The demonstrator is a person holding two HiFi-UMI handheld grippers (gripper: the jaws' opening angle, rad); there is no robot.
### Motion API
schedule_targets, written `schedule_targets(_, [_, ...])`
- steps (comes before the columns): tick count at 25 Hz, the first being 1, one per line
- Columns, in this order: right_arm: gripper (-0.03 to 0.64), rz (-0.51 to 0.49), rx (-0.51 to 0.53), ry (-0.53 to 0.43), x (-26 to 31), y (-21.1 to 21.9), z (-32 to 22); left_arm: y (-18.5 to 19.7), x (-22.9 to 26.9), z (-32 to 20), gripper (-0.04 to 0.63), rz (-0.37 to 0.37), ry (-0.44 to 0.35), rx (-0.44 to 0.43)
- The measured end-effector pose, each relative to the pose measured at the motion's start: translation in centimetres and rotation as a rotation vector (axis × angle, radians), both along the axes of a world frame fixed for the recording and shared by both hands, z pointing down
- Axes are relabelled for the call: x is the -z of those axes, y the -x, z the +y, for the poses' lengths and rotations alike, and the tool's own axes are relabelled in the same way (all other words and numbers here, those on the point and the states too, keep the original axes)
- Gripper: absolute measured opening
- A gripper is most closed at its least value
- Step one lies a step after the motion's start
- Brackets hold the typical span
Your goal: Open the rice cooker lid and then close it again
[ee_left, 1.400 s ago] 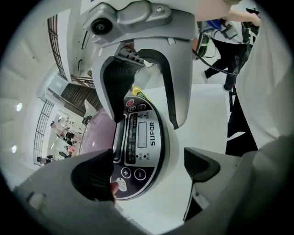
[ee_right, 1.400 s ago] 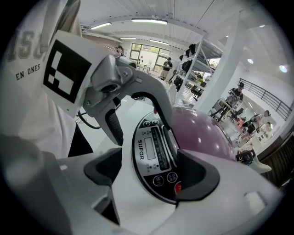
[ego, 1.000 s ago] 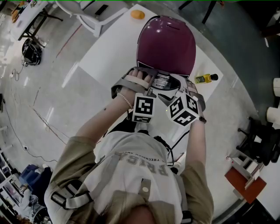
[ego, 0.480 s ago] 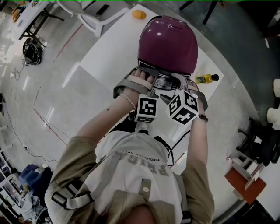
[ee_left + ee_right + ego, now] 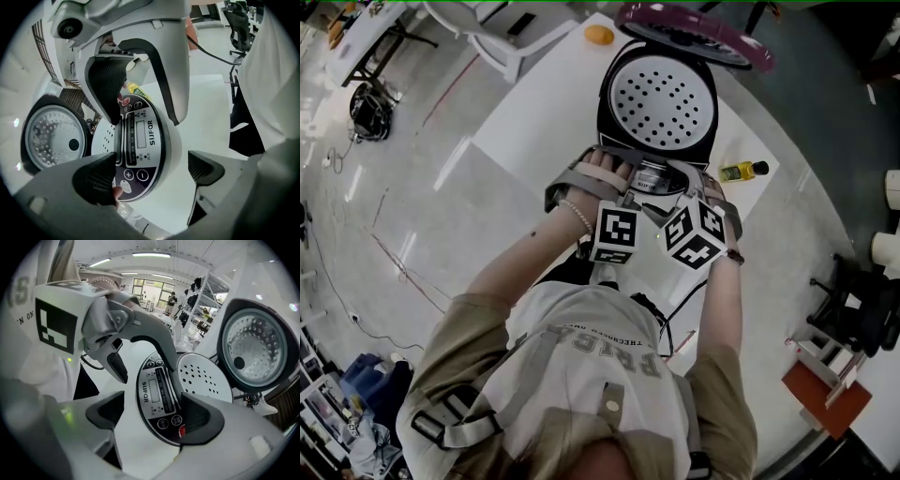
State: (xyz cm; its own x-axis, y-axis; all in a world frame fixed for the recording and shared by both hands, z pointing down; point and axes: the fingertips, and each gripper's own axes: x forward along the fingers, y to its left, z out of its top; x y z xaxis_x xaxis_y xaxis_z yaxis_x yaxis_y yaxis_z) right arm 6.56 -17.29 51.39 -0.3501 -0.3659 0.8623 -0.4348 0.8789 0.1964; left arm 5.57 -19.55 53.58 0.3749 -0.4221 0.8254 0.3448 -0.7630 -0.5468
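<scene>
The rice cooker (image 5: pixel 661 94) stands on the white table with its magenta lid (image 5: pixel 694 33) swung up at the back, so a white perforated inner plate shows. Both grippers sit at the cooker's front control panel (image 5: pixel 652 178). My left gripper (image 5: pixel 150 173) is open, its jaws on either side of the panel (image 5: pixel 138 150) near the round buttons. My right gripper (image 5: pixel 152 416) is open too, with one pad over the panel (image 5: pixel 159 397) beside a red button. The lid's silver underside (image 5: pixel 255 348) shows at the right. Neither gripper holds anything.
A yellow bottle (image 5: pixel 741 169) lies on the table (image 5: pixel 534 112) right of the cooker. An orange fruit (image 5: pixel 598 33) sits at the far edge. A white chair (image 5: pixel 502 33) stands beyond the table and a black cable (image 5: pixel 675 309) hangs at the near side.
The lid was down over the cooker in both earlier frames and now stands raised at the back. Both grippers have stayed at the front panel.
</scene>
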Motion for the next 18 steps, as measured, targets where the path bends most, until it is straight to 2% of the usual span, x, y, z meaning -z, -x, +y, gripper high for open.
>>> schedule_targets(7, [0.365, 0.001, -0.004, 0.007, -0.48, -0.01, 0.11, -0.17, -0.23, -0.09, 0.511, 0.011, 0.015, 0.007])
schedule_targets(18, [0.365, 0.0, -0.006, -0.015, -0.53, 0.0, -0.05, -0.05, -0.31, -0.27, 0.511, -0.002, -0.012, -0.001])
